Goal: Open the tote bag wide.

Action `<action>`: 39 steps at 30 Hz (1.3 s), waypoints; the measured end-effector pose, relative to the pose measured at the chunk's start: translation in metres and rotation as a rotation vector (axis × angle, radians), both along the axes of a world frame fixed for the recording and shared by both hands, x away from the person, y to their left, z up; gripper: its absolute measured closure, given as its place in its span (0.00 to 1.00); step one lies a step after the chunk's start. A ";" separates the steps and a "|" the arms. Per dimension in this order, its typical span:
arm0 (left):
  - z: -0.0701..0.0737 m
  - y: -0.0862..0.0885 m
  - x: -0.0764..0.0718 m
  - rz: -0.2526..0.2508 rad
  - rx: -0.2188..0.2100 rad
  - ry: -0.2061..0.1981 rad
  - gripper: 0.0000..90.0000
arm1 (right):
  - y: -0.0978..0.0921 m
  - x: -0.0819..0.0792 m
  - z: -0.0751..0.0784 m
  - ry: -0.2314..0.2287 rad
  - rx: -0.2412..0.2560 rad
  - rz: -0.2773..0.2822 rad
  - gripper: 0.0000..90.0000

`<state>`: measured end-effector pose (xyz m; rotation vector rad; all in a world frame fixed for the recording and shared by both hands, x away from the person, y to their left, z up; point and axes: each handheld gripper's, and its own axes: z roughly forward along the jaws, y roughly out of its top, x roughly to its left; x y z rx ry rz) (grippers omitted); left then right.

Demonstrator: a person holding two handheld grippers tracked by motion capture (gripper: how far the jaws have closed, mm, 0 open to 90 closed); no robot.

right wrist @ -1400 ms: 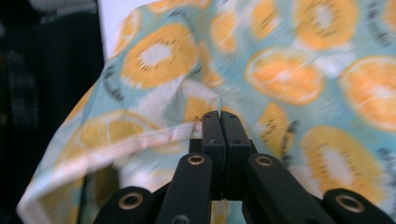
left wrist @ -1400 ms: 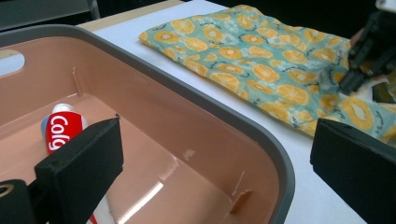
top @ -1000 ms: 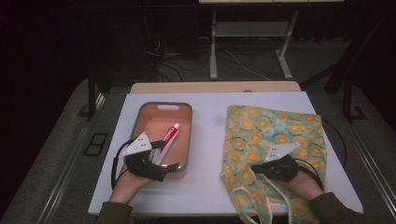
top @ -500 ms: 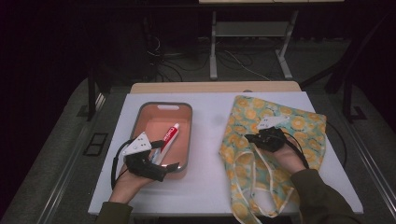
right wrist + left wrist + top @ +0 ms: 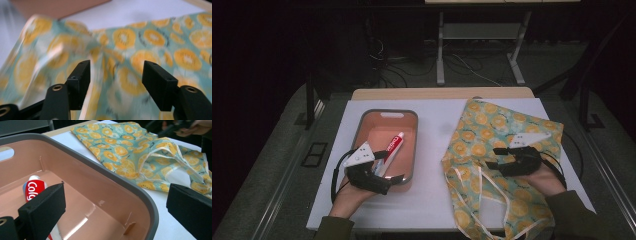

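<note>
Two grippers hang over the white bench [image 5: 432, 150], both with jaws wide and empty. Left gripper [image 5: 388, 167] straddles the pink tub's [image 5: 411, 120] near right rim; a toothpaste tube [image 5: 393, 146] lies inside at its 12 o'clock. Right gripper [image 5: 493, 159] hovers over the orange-print tote bag [image 5: 482, 125].

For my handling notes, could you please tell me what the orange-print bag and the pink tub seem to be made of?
The bag looks like thin matte woven cloth: it folds and wrinkles softly. The tub looks like moulded plastic, semi-glossy: its smooth wall carries highlights, with a grey rim.
</note>
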<state>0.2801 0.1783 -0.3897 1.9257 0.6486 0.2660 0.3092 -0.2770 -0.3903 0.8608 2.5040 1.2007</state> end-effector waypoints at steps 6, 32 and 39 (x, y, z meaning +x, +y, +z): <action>0.000 0.000 0.000 0.002 0.005 -0.002 0.01 | -0.016 -0.035 -0.018 0.042 -0.073 0.056 0.40; 0.000 -0.002 -0.001 0.008 0.014 -0.008 0.01 | -0.014 -0.051 -0.053 0.104 -0.150 0.139 1.00; 0.000 -0.002 0.000 0.009 0.013 -0.008 0.01 | -0.002 -0.035 -0.045 0.077 -0.095 0.102 1.00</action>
